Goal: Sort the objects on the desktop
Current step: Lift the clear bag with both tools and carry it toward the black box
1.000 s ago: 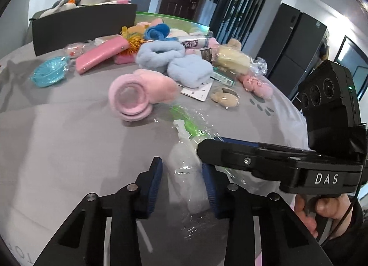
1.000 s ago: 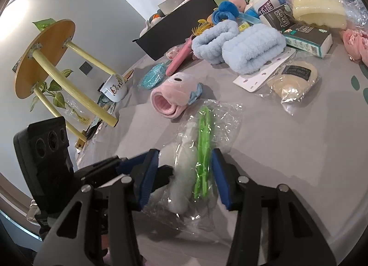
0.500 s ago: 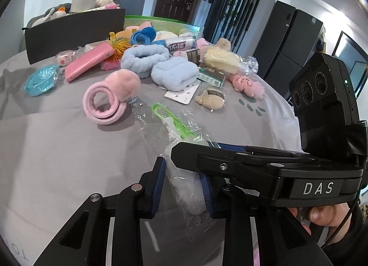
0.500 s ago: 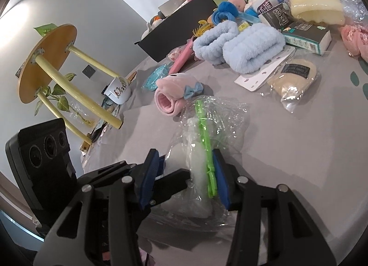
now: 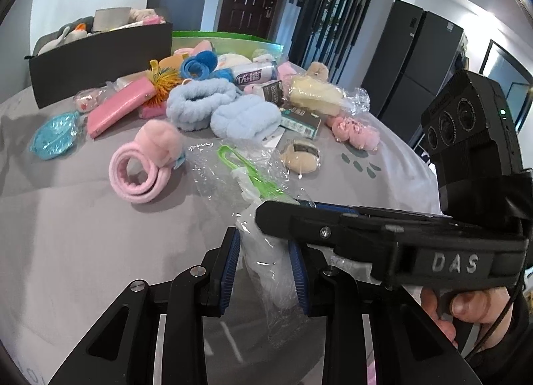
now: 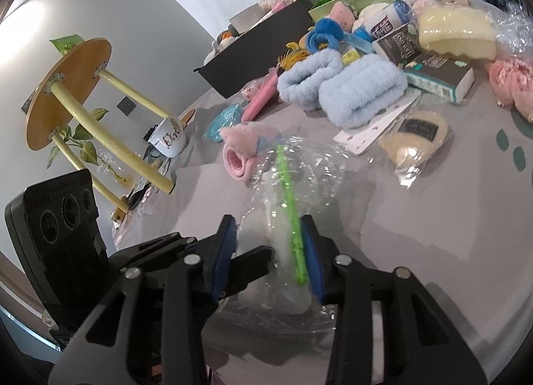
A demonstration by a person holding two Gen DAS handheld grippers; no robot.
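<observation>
A clear plastic bag (image 5: 263,258) holding a white fluffy item and a green plastic comb (image 5: 248,173) hangs above the grey table. My left gripper (image 5: 265,268) is shut on its lower end. My right gripper (image 6: 271,251) is shut on the same bag (image 6: 286,235), pinching the green comb (image 6: 291,215) and the white item. The two grippers cross each other, and the right one passes in front of the left view (image 5: 383,235).
A pink fuzzy band (image 5: 143,165) lies just beyond the bag. Further back are blue fluffy bands (image 5: 220,108), a pink case (image 5: 116,108), a teal packet (image 5: 55,135), small packets, a black box (image 5: 100,48) and a green bin (image 5: 230,40). The table edge falls away right.
Both grippers have closed tighter on the bag and lifted it off the table, raising it toward the cameras. The bag now hangs upright between them.
</observation>
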